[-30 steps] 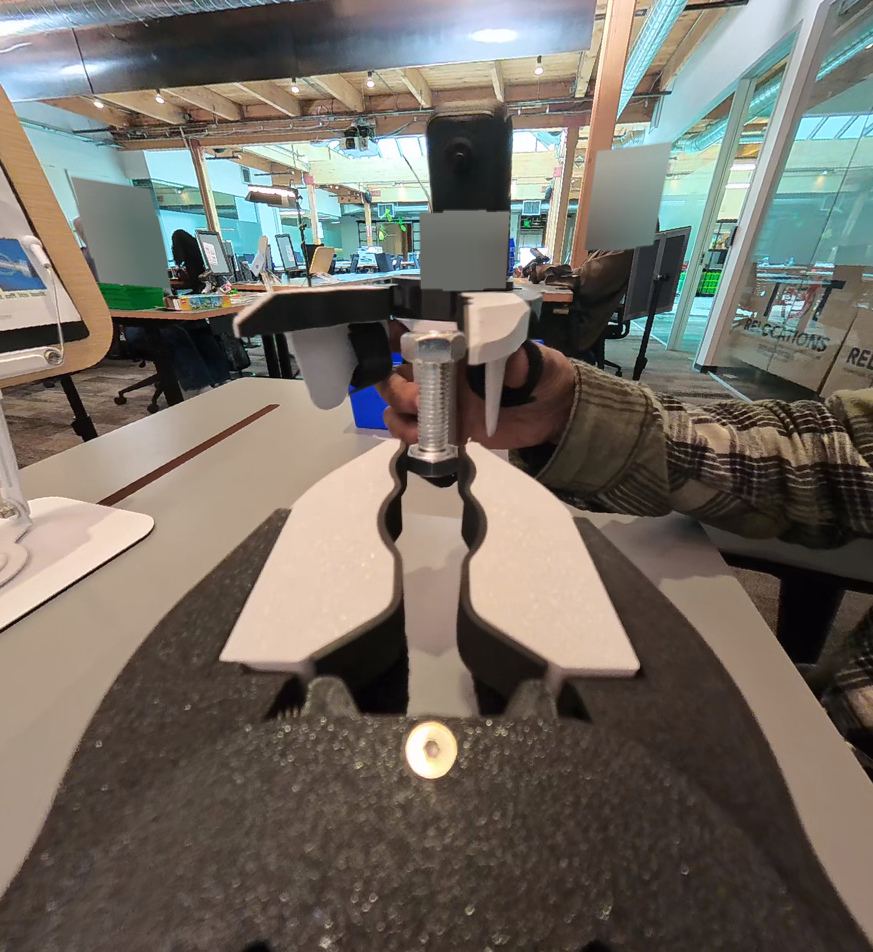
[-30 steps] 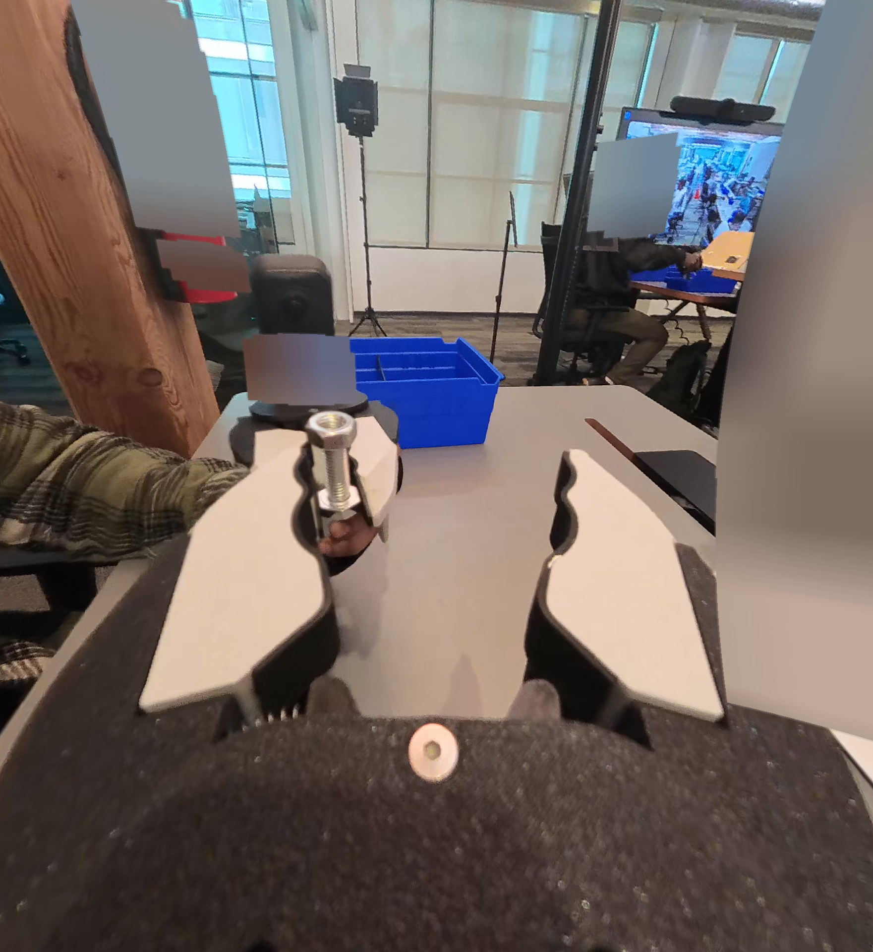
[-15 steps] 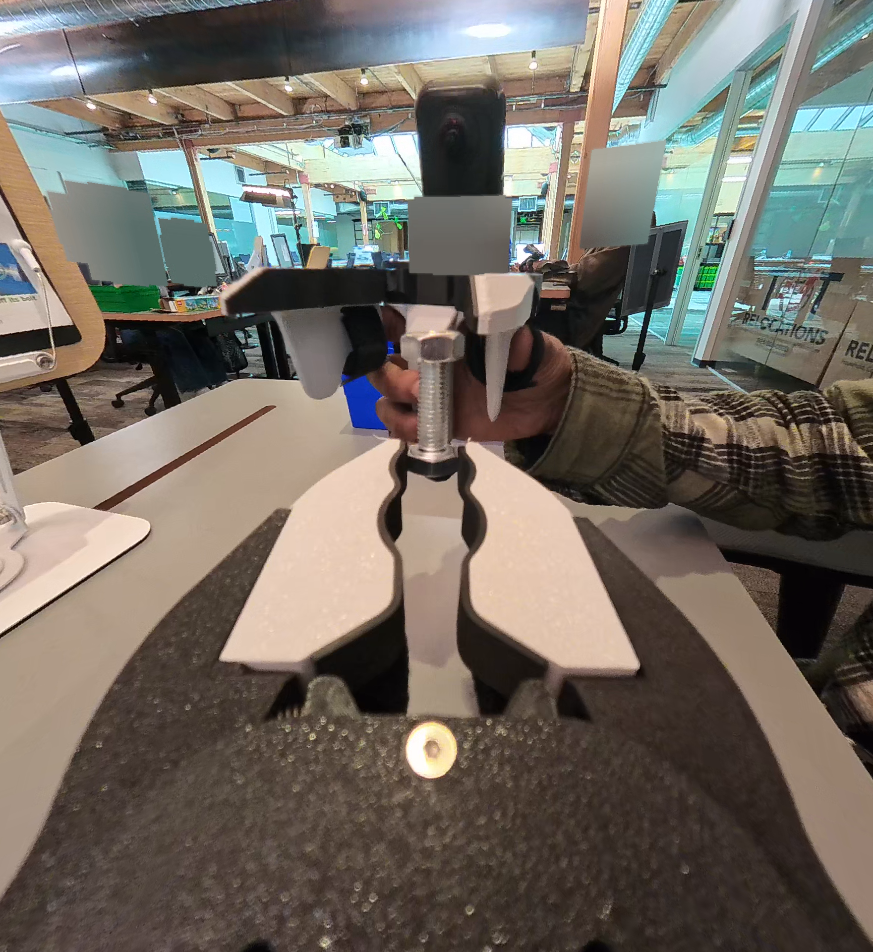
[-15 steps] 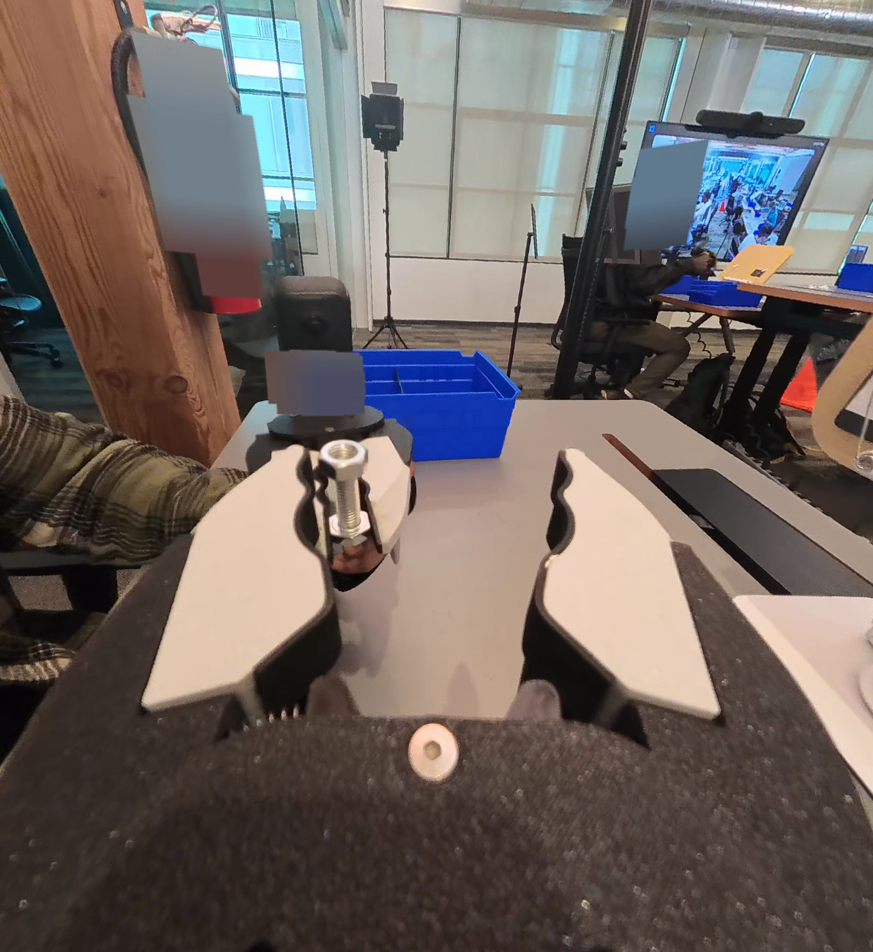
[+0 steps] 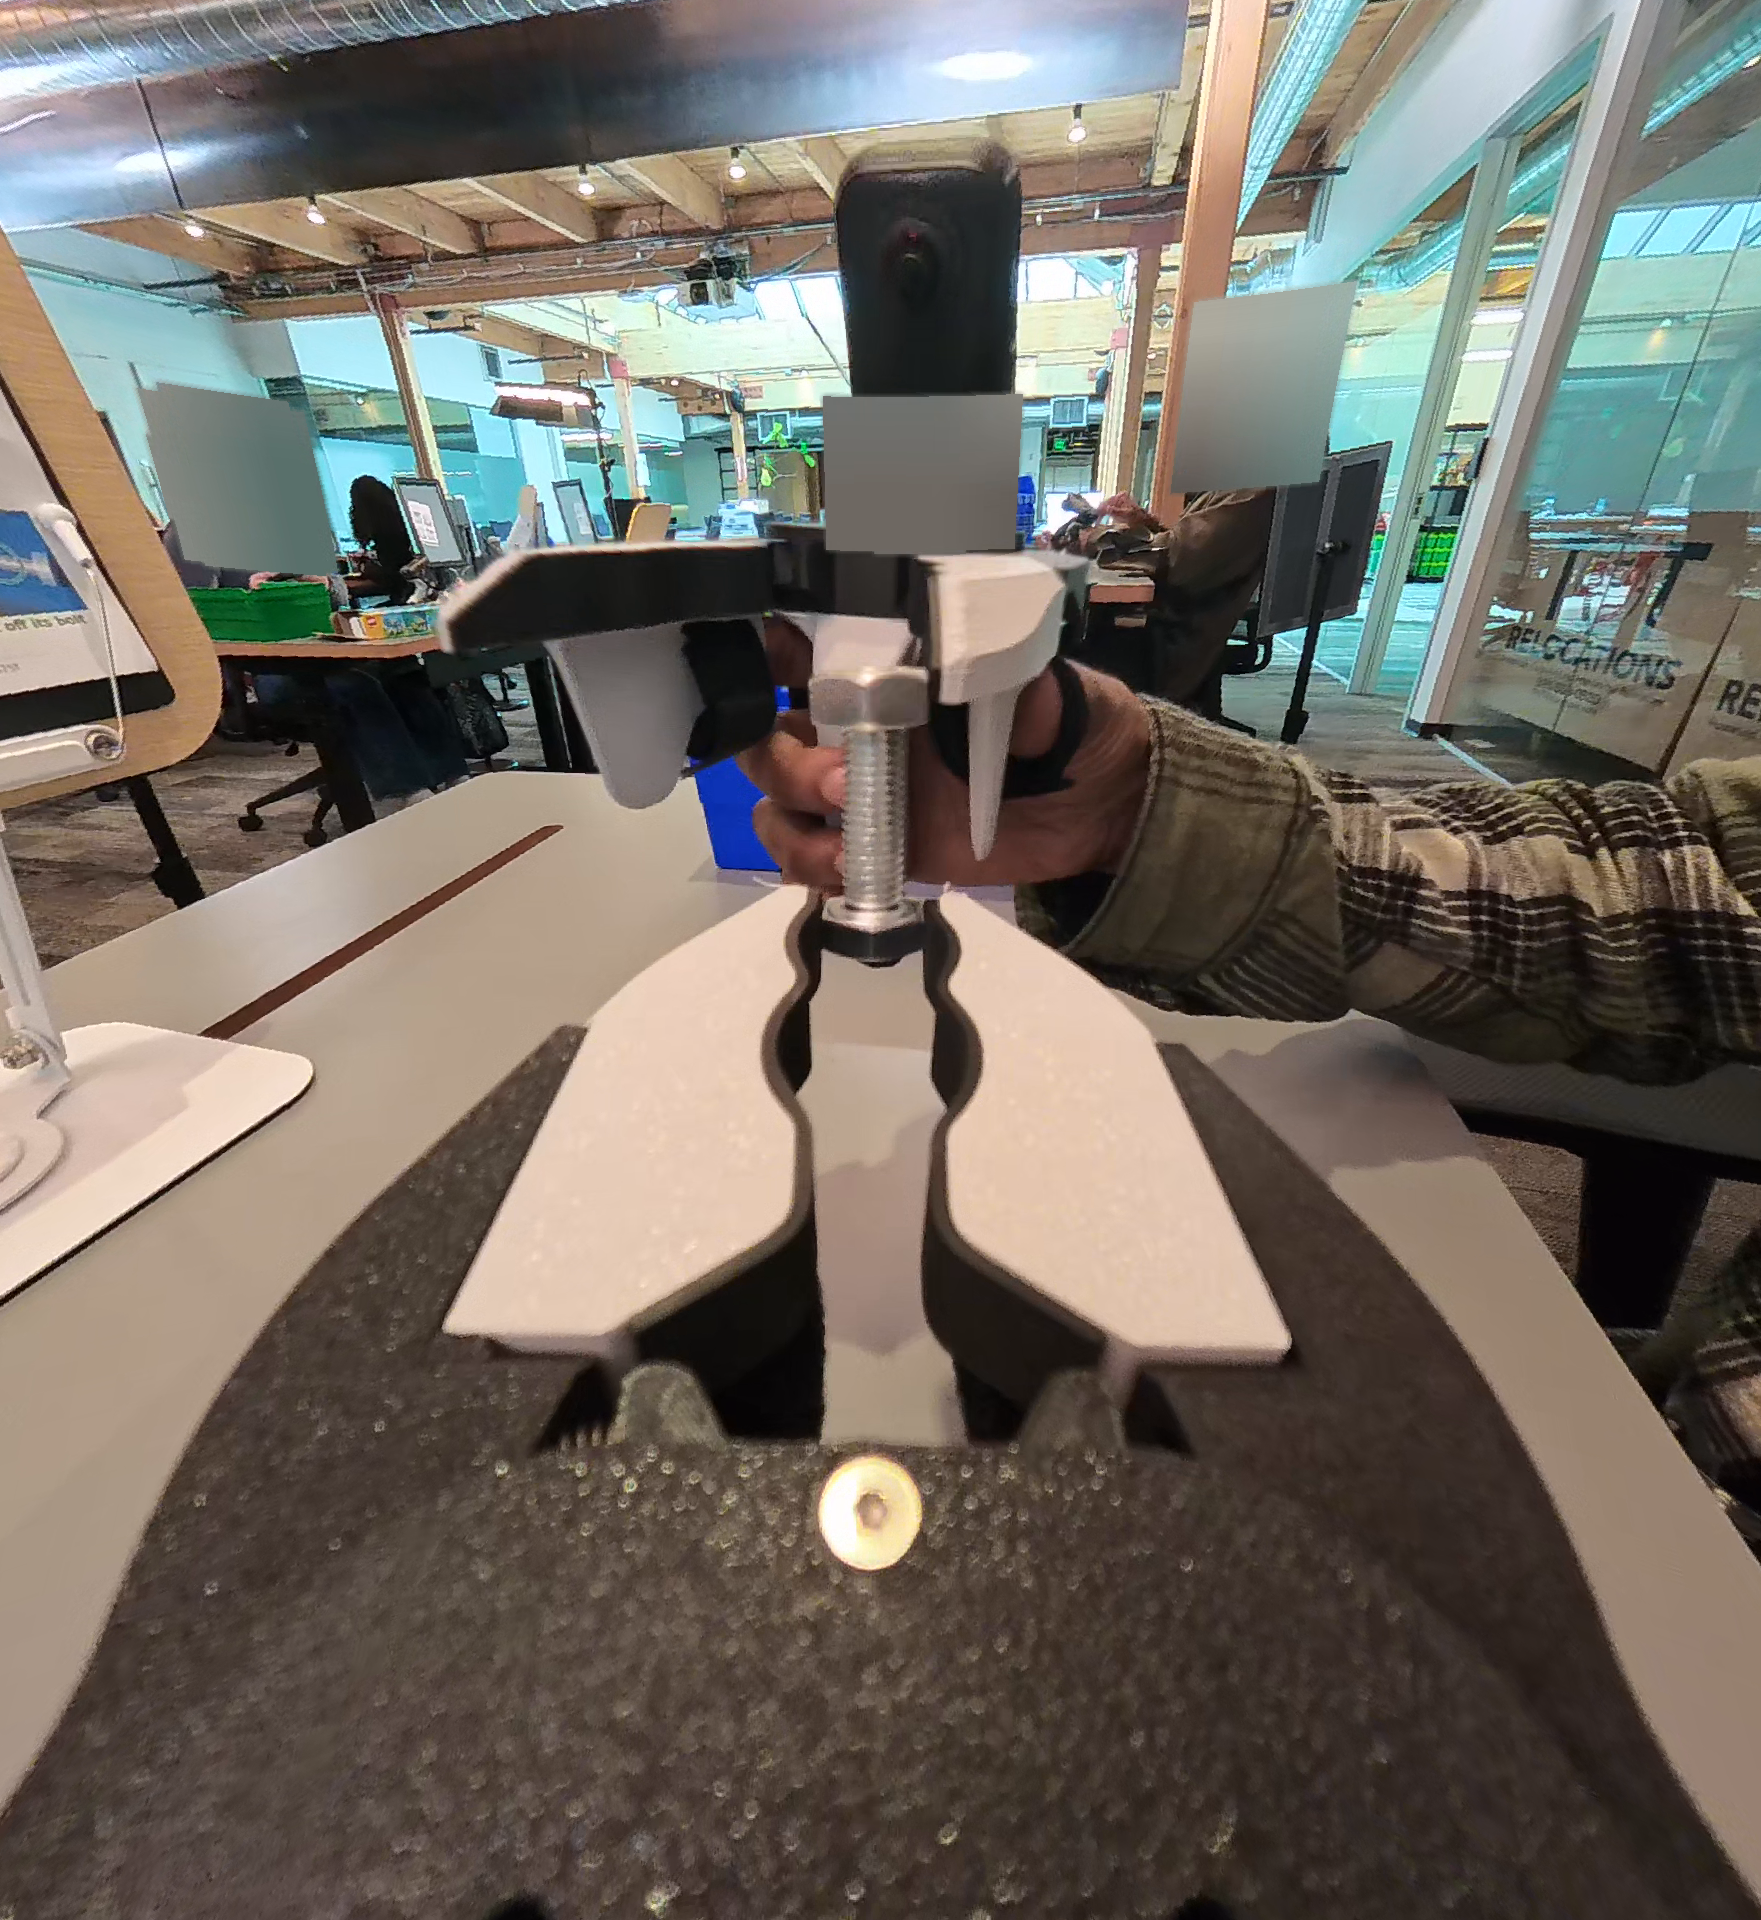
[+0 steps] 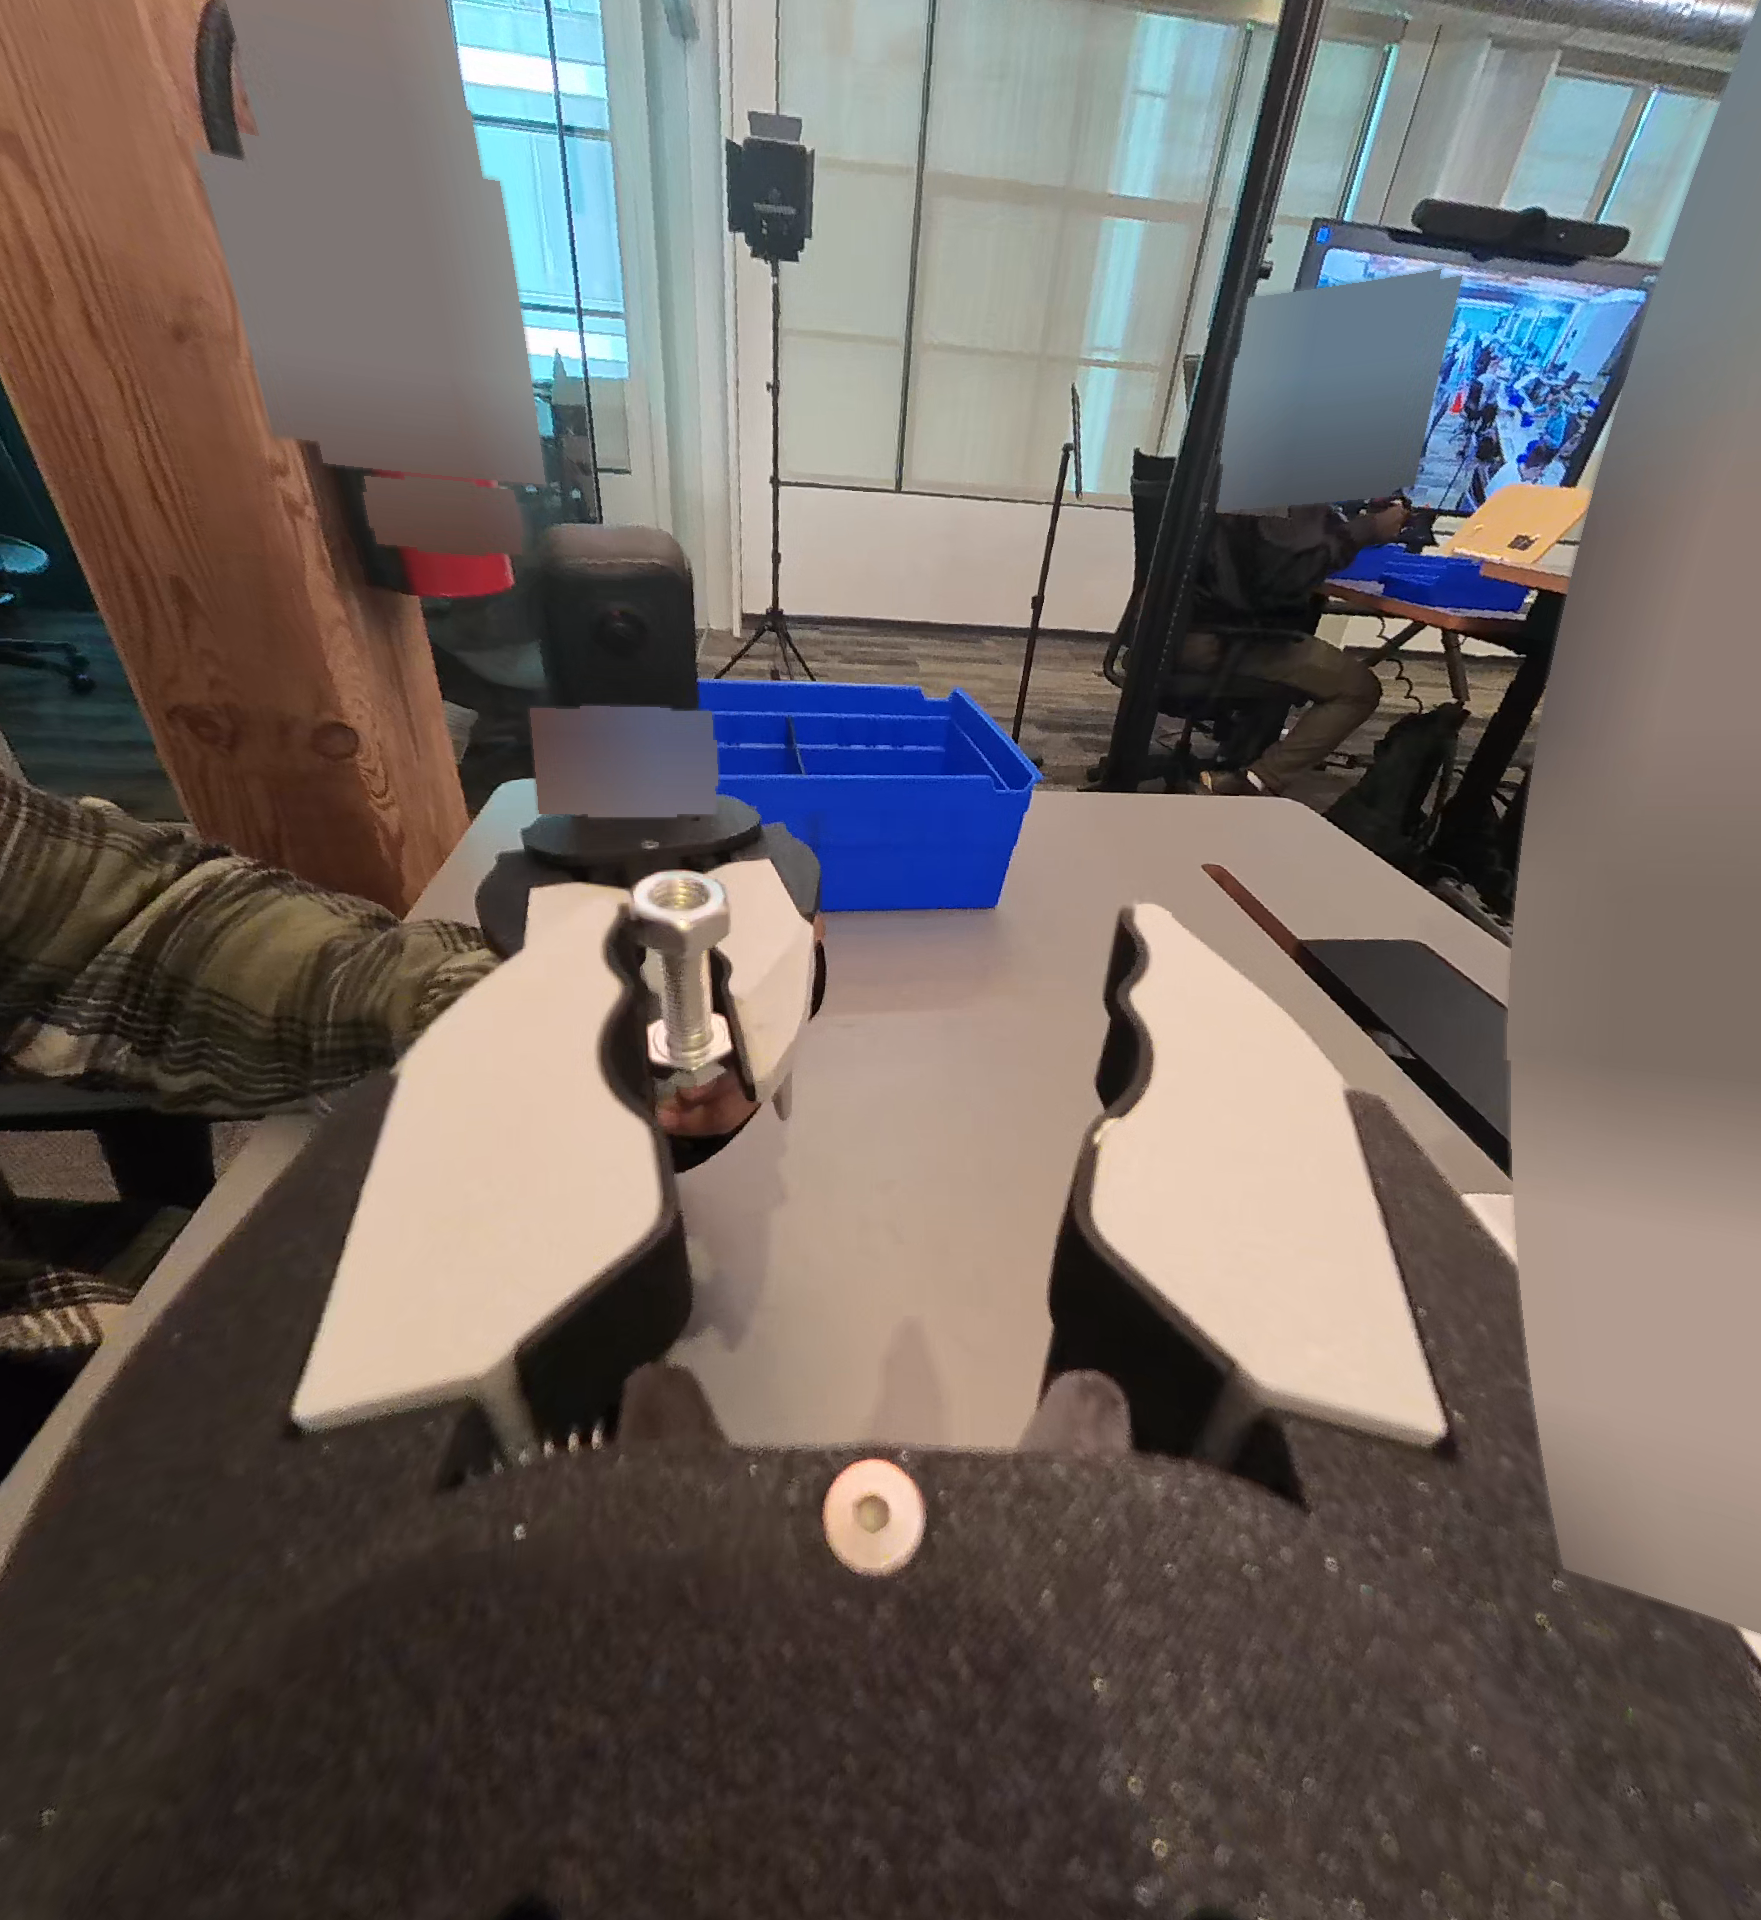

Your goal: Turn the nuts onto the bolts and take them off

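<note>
Since the previous second, little had shifted: both grippers kept their stations over the grey table (image 6: 959,1091), the right one's view having swung slightly. Beyond the bolt stood a blue bin (image 6: 886,821). Nearest the bolt, the right gripper (image 6: 891,1049) remained spread wide and empty, while the left gripper (image 5: 871,940) stayed pinched on the bolt's head. That bolt (image 5: 871,821) stood upright, a nut (image 5: 869,709) at its top end.

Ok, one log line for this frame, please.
left gripper: shut on bolt, upright | nut: on bolt's top end | right gripper: open, beside nut, not clamped | blue bin: behind, on table
</note>
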Demonstrator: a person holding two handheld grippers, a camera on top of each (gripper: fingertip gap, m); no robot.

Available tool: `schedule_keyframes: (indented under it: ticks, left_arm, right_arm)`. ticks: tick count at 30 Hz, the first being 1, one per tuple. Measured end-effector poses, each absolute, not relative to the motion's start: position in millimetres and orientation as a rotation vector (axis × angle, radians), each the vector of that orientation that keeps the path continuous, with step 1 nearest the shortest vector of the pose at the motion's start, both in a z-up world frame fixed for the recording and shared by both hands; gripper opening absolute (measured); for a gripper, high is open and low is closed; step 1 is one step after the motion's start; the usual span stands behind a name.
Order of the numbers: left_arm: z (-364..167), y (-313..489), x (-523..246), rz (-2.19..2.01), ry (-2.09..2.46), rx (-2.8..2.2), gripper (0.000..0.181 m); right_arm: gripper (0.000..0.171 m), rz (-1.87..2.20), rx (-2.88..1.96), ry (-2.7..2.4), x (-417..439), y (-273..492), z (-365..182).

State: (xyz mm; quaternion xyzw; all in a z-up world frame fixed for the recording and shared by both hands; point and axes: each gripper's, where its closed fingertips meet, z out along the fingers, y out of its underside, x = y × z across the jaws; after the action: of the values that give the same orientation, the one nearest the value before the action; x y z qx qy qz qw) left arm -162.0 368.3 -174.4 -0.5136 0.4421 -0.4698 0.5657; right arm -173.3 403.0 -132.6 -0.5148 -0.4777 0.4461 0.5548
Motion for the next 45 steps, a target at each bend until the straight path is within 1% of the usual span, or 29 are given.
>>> schedule_keyframes:
  ticks: [2,9,13,22,27,34,39,45]
  left_arm:
    - [-173.4,367.7,-162.8,-1.115,1.038,-1.202,0.018]
    - [-174.0,366.9,-161.5,-1.11,1.046,-1.202,0.018]
    - [-172.7,367.4,-163.0,-1.108,1.04,-1.199,0.018]
    - [-172.9,366.0,-161.5,-1.11,1.047,-1.196,0.018]
    - [-173.3,367.0,-162.2,-1.106,1.044,-1.199,0.018]
    - [-173.8,366.0,-160.8,-1.106,1.05,-1.197,0.018]
    - [-173.9,366.5,-161.1,-1.105,1.047,-1.198,0.018]
    - [-174.3,366.2,-160.4,-1.107,1.049,-1.199,0.018]
  right_arm:
    - [0.083,1.044,-1.228,-1.112,-168.9,407.0,-133.1]
    - [0.086,1.089,-1.174,-1.15,-176.4,393.4,-127.0]
    - [0.083,1.045,-1.226,-1.141,-171.8,403.5,-134.1]
    - [0.084,1.077,-1.176,-1.16,-178.6,393.5,-125.8]
    - [0.083,1.047,-1.218,-1.158,-173.1,401.0,-132.0]
    - [0.084,1.072,-1.182,-1.17,-175.8,393.8,-125.5]
    - [0.083,1.032,-1.227,-1.191,-174.6,399.2,-134.3]
    - [0.083,1.059,-1.195,-1.195,-172.0,393.6,-128.6]
